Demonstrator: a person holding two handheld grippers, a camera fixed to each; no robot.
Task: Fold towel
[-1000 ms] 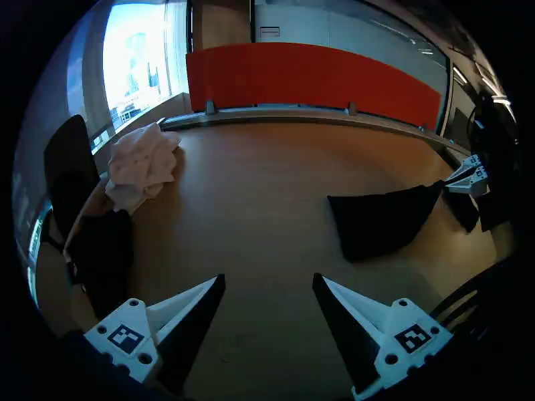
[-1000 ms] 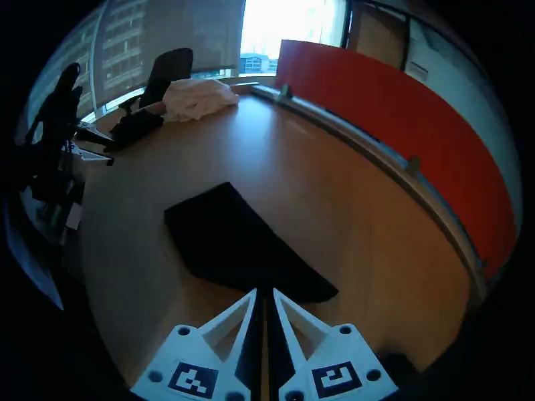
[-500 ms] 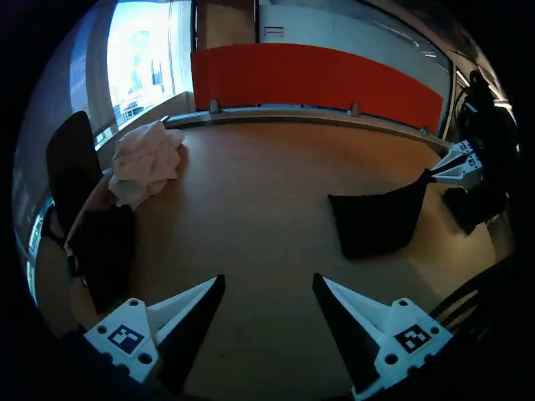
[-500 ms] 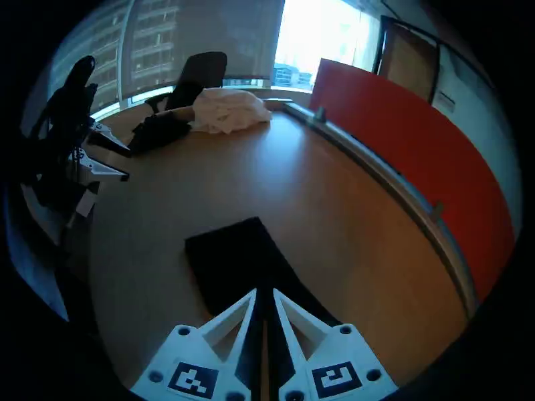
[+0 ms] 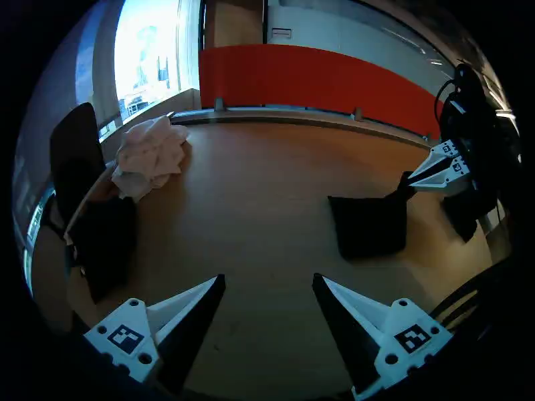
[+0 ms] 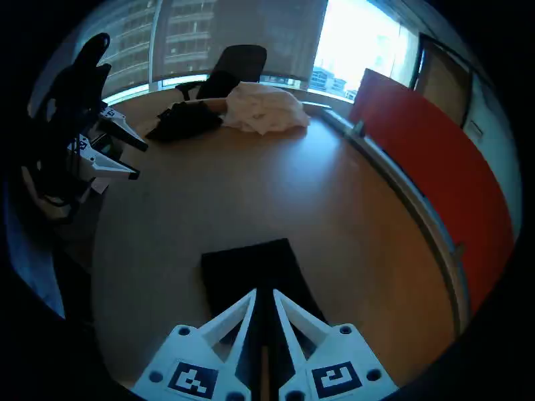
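Note:
A black towel (image 5: 370, 226) lies on the wooden table (image 5: 267, 180), to the right of my left gripper (image 5: 267, 282). That gripper is open above bare table, with nothing between its fingers. My right gripper (image 6: 264, 295) is shut on the towel's (image 6: 249, 271) near edge, which runs up between its fingers. In the left gripper view the right gripper (image 5: 409, 182) holds that edge raised at the towel's far right side. In the right gripper view the left gripper (image 6: 142, 162) hangs open at the table's left edge.
A crumpled white cloth pile (image 5: 150, 154) and a dark cloth heap (image 5: 103, 244) lie at the table's far left end, by an office chair (image 5: 70, 160). A red partition (image 5: 321, 80) runs along the table's back edge. Windows stand behind.
My right gripper has lifted the towel's edge and carried it across over the towel, so the black patch looks narrower. The left gripper has barely moved and stays open.

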